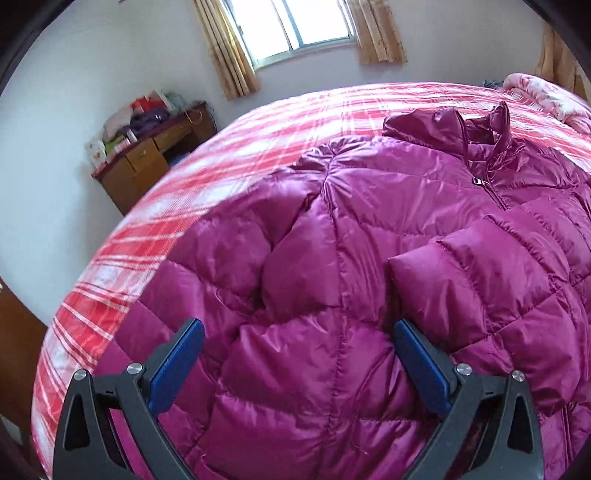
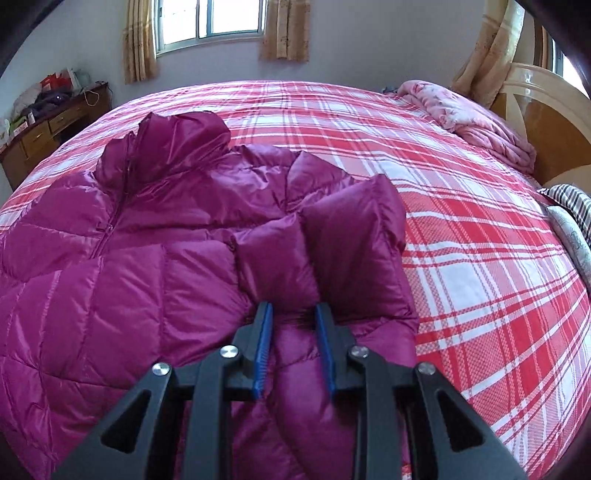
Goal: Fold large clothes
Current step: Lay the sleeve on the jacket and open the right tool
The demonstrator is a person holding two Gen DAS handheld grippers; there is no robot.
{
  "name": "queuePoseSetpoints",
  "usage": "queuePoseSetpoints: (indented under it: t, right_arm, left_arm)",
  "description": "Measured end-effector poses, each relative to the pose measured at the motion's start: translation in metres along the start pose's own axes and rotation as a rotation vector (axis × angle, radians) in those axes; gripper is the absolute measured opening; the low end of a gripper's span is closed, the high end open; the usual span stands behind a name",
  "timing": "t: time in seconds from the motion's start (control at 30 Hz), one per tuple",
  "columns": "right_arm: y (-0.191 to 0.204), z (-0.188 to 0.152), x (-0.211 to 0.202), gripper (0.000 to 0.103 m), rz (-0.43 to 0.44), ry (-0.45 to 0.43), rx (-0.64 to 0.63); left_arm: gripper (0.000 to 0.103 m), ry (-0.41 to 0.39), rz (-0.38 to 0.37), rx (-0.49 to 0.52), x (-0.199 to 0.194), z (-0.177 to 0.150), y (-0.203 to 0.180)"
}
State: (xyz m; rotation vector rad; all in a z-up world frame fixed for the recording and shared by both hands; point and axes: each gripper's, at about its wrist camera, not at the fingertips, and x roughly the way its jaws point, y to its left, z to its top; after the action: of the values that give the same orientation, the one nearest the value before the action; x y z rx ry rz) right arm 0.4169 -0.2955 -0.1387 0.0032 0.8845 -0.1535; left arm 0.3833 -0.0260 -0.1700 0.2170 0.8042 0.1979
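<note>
Lying spread front-up across the red plaid bed (image 2: 461,229): magenta down jacket (image 1: 332,258), zipped, collar toward the window (image 1: 295,26). Hovering over its quilted body with blue pads wide apart, gripping nothing: left tongs (image 1: 297,332). Pinching a puffy fold of the sleeve (image 2: 354,236) between narrowed pads at the jacket's bedside edge: right tongs (image 2: 293,314). Sitting bunched near the headboard (image 2: 546,110): pink floral quilt (image 2: 476,118).
</note>
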Motion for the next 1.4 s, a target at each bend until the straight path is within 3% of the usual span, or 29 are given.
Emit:
queuePoseSetpoints:
  t: [0.03, 0.1, 0.17, 0.33, 0.53, 1.0, 1.4]
  right_arm:
    - [-0.001, 0.001, -0.009, 0.034, 0.011, -0.001, 0.017]
    - [0.002, 0.001, -0.032, 0.065, 0.054, -0.037, 0.05]
    - [0.012, -0.005, -0.055, 0.075, 0.1, -0.094, 0.048]
    - [0.05, -0.026, -0.056, 0.075, 0.159, -0.051, -0.016]
    - [0.063, -0.043, -0.018, 0.075, 0.128, 0.015, -0.02]
    - [0.074, -0.044, -0.015, 0.078, 0.051, 0.012, -0.072]
    - [0.075, -0.046, -0.015, 0.08, 0.044, 0.006, -0.071]
  left_arm:
    - [0.102, 0.007, -0.009, -0.005, 0.002, -0.001, 0.001]
    - [0.102, 0.011, -0.014, -0.008, 0.003, -0.001, 0.002]
    - [0.102, 0.008, -0.009, -0.005, 0.003, -0.002, 0.001]
    - [0.102, 0.015, -0.017, -0.009, 0.003, -0.003, 0.001]
    - [0.102, 0.039, -0.05, -0.032, 0.01, -0.002, 0.005]
    - [0.102, 0.071, -0.094, -0.064, 0.018, -0.002, 0.009]
    - [0.102, 0.073, -0.147, -0.046, 0.013, 0.003, 0.023]
